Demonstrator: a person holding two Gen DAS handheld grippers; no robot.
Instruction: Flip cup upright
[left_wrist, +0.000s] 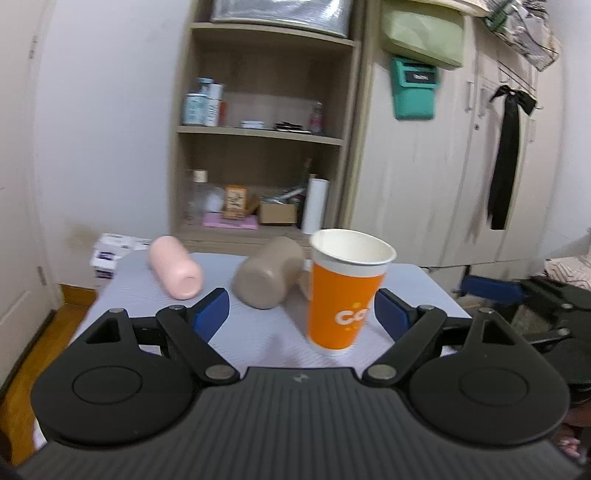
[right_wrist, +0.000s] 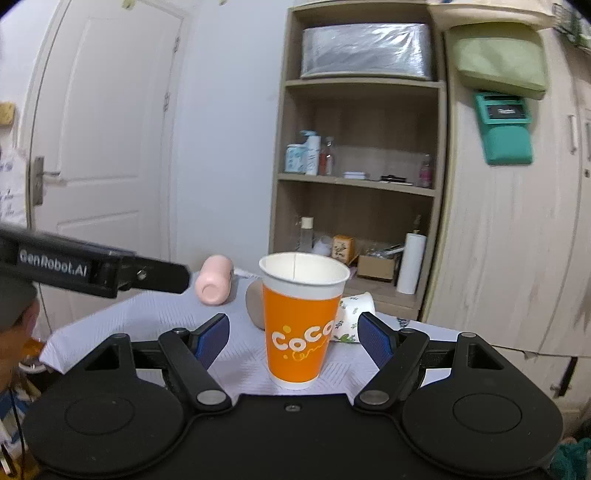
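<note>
A: One orange cup (left_wrist: 347, 295) upright on the counter (left_wrist: 258, 332), mouth up, base flat on the pale cloth. Three more lying down: pink cup (left_wrist: 175, 271), brown cup (left_wrist: 267, 273), and a patterned white cup (right_wrist: 354, 317) behind the orange one.

B: Gripper states?

A: Left gripper (left_wrist: 301, 314) wide, blue pads well clear on either side of the orange cup, nothing held. Right gripper (right_wrist: 293, 338) likewise wide, orange cup standing between the pads, no contact visible on either side.

B: Step in hand?

A: Judged as release just after the flip: orange cup already righted and free-standing. Which gripper set it down, impossible to tell.

B: Next move?

A: Probably a straight pull back without brushing the cup wall; paper cup light, easily toppled by a pad. Then, if the lying cups count, a fresh approach: jaws across the body of the brown cup, nearest behind, and a turn of the wrist to bring the mouth up.

B: Differences between views?

A: Left wrist view: brown cup shown nearly whole, base toward the camera; patterned cup barely a sliver. Motion blur present. Right wrist view: patterned cup clear, brown cup mostly hidden behind the orange one, "CoCo" lettering legible, and the left gripper's body entering from the left edge, marked GenRobot.AI.
</note>
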